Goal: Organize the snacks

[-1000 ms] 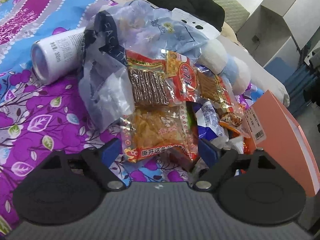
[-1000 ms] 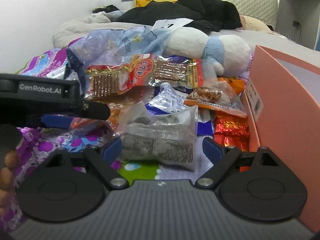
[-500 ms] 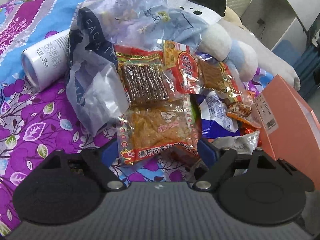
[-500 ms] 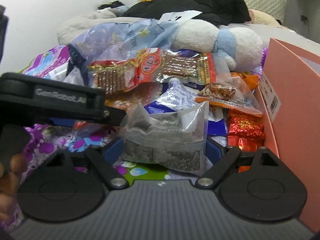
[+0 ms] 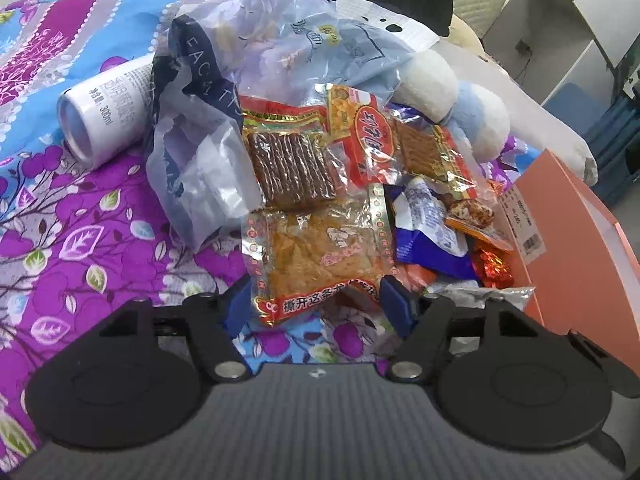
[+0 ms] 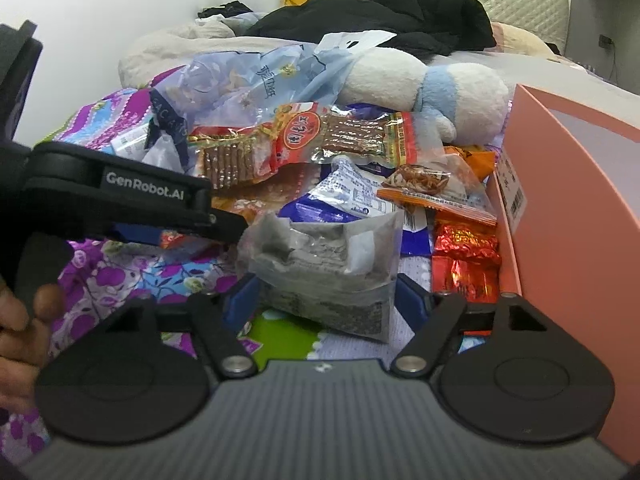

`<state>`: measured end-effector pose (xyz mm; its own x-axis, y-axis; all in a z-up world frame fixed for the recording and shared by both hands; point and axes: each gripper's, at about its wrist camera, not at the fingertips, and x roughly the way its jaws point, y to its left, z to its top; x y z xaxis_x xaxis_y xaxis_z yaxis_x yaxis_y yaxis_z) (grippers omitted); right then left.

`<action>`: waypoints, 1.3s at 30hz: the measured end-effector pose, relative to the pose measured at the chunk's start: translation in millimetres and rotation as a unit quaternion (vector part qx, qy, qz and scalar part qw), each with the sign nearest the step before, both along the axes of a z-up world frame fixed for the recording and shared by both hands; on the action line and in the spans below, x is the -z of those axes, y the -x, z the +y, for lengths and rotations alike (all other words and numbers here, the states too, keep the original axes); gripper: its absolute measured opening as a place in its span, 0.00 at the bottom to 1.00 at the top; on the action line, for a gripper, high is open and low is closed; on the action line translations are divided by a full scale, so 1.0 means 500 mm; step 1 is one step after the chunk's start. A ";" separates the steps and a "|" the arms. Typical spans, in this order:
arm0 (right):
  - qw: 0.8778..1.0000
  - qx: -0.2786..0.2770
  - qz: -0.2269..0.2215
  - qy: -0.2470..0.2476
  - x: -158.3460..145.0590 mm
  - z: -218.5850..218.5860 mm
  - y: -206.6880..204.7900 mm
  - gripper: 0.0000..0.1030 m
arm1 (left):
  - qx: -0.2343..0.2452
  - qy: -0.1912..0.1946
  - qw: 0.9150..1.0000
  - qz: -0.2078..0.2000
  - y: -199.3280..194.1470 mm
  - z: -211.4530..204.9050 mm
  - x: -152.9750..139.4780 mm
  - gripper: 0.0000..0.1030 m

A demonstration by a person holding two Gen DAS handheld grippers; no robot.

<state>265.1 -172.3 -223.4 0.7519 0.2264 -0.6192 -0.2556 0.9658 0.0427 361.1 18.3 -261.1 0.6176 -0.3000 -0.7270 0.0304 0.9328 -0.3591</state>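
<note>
A pile of snack packets lies on the flowered bedspread beside an orange box (image 5: 568, 248). In the left wrist view my left gripper (image 5: 318, 306) is open, its blue pads either side of the near end of a clear packet of yellow-orange snack (image 5: 320, 256). Behind that lies a red packet of brown sticks (image 5: 296, 168). In the right wrist view my right gripper (image 6: 326, 300) is open around a grey crumpled packet (image 6: 324, 272), which stands between the pads. The left gripper's black body (image 6: 132, 204) shows at the left there.
A white bottle (image 5: 100, 116) lies at the left on the bedspread. A blue-white plastic bag (image 5: 280, 60) and a white and blue plush toy (image 5: 452, 96) lie behind the pile. Blue, orange and red foil packets (image 6: 464, 260) lie next to the box wall (image 6: 560, 208).
Both grippers have moved forward into the pile. The yellow-orange packet now sits between the left pads, and the grey packet has come further between the right pads, which have narrowed.
</note>
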 end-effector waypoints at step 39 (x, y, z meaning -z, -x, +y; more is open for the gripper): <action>0.993 -0.066 0.001 0.094 -0.014 0.020 0.124 0.63 | 0.064 -0.041 0.997 -0.013 0.078 0.016 -0.019 0.64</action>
